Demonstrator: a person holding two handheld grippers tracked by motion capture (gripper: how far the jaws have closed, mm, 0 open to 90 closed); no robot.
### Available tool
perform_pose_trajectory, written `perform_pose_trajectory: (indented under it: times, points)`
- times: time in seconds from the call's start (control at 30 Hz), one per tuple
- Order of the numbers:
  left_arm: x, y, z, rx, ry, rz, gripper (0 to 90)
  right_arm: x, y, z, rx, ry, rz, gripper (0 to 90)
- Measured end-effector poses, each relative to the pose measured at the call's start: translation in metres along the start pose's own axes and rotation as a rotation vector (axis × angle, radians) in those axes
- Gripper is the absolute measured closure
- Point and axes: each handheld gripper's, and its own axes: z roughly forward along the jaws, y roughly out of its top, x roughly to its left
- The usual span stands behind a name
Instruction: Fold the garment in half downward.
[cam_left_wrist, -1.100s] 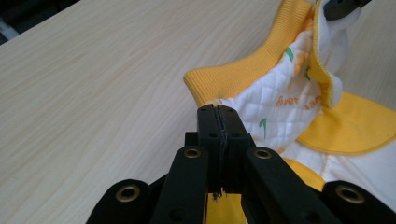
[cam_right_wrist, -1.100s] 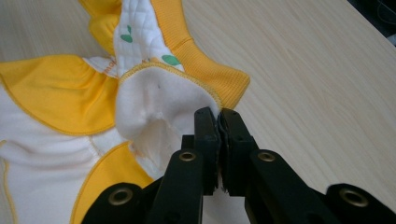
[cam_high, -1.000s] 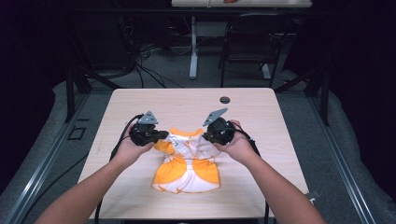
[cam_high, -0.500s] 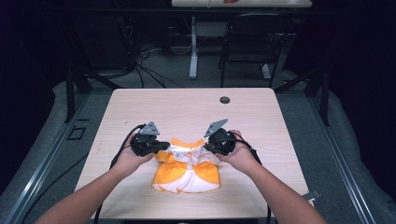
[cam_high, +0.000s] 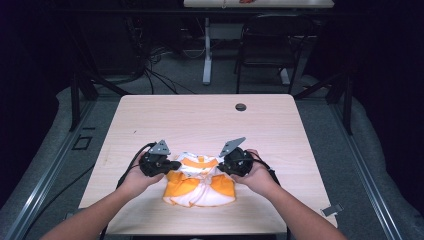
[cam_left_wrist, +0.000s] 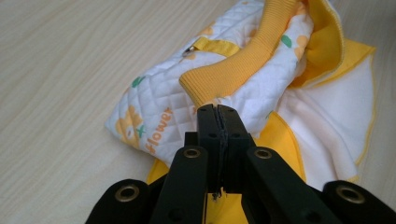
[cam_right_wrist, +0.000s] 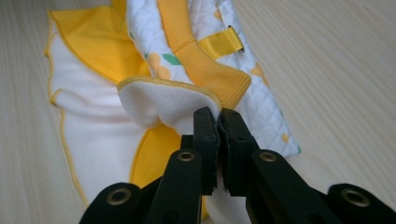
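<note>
A small white and orange quilted garment (cam_high: 200, 182) lies near the front edge of the wooden table (cam_high: 200, 120). My left gripper (cam_high: 172, 164) is shut on its left top edge, and my right gripper (cam_high: 220, 166) is shut on its right top edge. In the left gripper view the jaws pinch the quilted white fabric (cam_left_wrist: 187, 88) beside a yellow ribbed band (cam_left_wrist: 233, 74). In the right gripper view the jaws clamp a fold of white lining (cam_right_wrist: 168, 105) next to the ribbed band (cam_right_wrist: 205, 70). The top part of the garment is folded down over the skirt.
A small dark round disc (cam_high: 241, 107) sits near the table's back edge. Bare wood lies behind and on both sides of the garment. Beyond the table stand a chair (cam_high: 272, 45), a table leg (cam_high: 206, 50) and cables on the floor.
Both grippers have drawn toward the person with the garment's top edge, folding it down over the lower part. The garment looks shorter now.
</note>
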Motion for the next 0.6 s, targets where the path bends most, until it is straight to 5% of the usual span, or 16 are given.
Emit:
perform_pose_trajectory:
  times: [0.6]
  points:
    - [-0.018,-0.021,0.001,-0.011,-0.034,0.006,87.6,0.018,-0.023,0.004,0.003,0.048,0.014,82.5]
